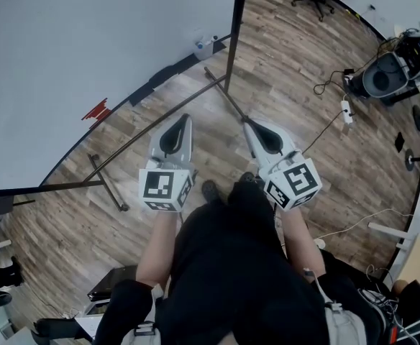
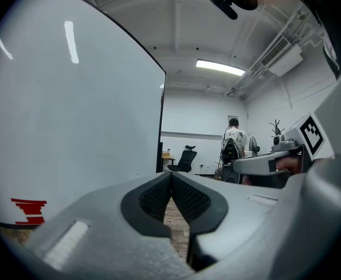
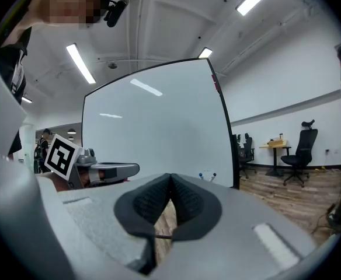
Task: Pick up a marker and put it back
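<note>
The left gripper (image 1: 183, 118) and the right gripper (image 1: 248, 123) both have the fingers pressed together, holding nothing. The markers (image 3: 201, 176) lie on the lower ledge of the whiteboard (image 1: 88, 49), about twelve o'clock from them.

Wood-plank floor (image 1: 296, 56). Large whiteboard (image 1: 73, 42) on black-framed stand, red marks (image 2: 29, 210) low on it. White walls (image 2: 199, 115); ceiling strip light (image 2: 220, 67) lit. Black office chair (image 2: 184, 158) by far wall. Power strip (image 1: 346, 111) on floor.

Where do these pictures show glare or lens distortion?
Left gripper view: ceiling-lamp streaks glare on the large white whiteboard, and its dark edge bows. Right gripper view: fainter streaks, the same bowing. Head view: no glare; the brown wooden plank floor looks curved.
</note>
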`<state>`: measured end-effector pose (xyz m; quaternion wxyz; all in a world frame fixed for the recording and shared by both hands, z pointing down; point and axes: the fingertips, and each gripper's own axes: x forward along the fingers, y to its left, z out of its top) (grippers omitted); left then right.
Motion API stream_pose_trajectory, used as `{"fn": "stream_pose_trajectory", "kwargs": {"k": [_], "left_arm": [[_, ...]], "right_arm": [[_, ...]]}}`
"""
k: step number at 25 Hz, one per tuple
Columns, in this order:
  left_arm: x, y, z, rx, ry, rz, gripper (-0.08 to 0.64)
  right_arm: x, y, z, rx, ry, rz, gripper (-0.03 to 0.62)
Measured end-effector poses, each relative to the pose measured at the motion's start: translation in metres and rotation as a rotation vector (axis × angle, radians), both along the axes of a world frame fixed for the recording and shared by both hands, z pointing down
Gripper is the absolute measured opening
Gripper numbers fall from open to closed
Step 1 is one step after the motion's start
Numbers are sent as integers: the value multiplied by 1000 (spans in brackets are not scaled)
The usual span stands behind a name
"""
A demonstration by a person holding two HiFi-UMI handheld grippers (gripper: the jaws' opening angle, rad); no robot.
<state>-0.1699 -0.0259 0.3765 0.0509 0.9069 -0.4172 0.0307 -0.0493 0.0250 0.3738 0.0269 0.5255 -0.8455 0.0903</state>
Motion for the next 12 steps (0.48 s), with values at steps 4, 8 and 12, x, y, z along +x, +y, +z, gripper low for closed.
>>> {"fn": "stream_pose_trajectory", "kwargs": {"k": [4, 8, 12], "left_arm": [[0, 1, -1, -4, 3, 0, 11], [2, -1, -5, -2, 10, 3, 11], [5, 0, -4, 2, 7, 14, 11]], "right_arm": [[0, 2, 0, -2, 16, 3, 2], [1, 0, -1, -3, 29, 6, 2], [2, -1, 1, -3, 40, 11, 2]]}}
